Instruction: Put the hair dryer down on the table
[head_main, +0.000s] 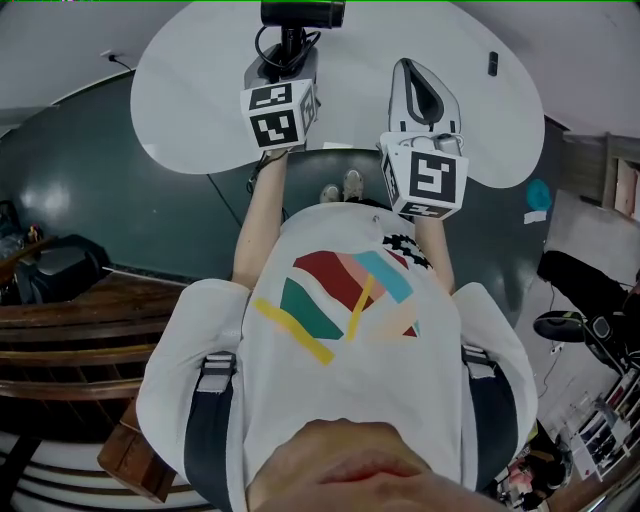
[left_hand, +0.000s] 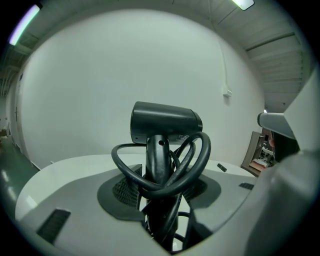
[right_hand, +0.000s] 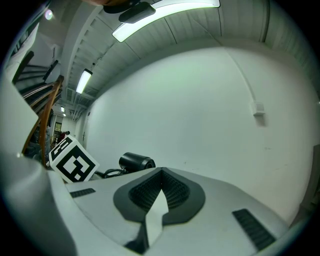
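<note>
Hair dryer (left_hand: 165, 122), cord looped round its handle: clamped in left gripper (left_hand: 161, 197), above the table (head_main: 190, 100). Right gripper (right_hand: 160, 175): jaws together, empty, over the table. Step: set-down pending; next, lower onto the table, then release.

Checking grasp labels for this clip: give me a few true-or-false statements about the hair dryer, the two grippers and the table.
1. The left gripper is closed on the hair dryer at its handle. True.
2. The right gripper grips the cord. False: its jaws are together on nothing; the cord stays with the dryer.
3. The cord is looped around the handle. True.
4. The table is black. False: its top is white.
5. The dryer lies on its side, let go. False: it stands handle-down in the left gripper.
</note>
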